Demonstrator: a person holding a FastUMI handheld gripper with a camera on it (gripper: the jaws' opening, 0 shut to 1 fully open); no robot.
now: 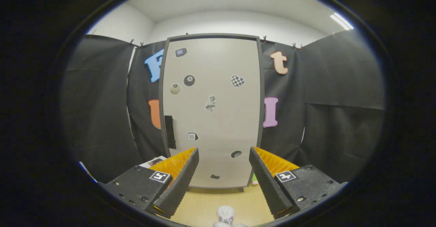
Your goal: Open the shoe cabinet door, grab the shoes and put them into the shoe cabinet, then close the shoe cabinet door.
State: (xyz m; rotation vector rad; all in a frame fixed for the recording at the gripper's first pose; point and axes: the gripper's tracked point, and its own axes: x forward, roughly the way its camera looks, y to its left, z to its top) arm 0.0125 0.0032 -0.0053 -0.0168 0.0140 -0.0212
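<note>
A tall shoe cabinet (211,111) stands upright beyond my fingers, its pale door shut inside a dark frame. Several small stickers dot the door. A dark vertical handle (169,131) sits on the door's left edge, just above and beyond my left finger. My gripper (223,152) is open, its fingers spread wide with nothing between them, some way short of the door. Low between the fingers, on the light wooden floor (204,203), the toe of a white shoe (226,215) pokes into view.
Black cloth walls close in the booth on both sides and behind the cabinet. A small pale object (155,161) lies on the floor left of the cabinet base, behind my left finger. A small green and pink thing (254,180) sits at the cabinet's right foot.
</note>
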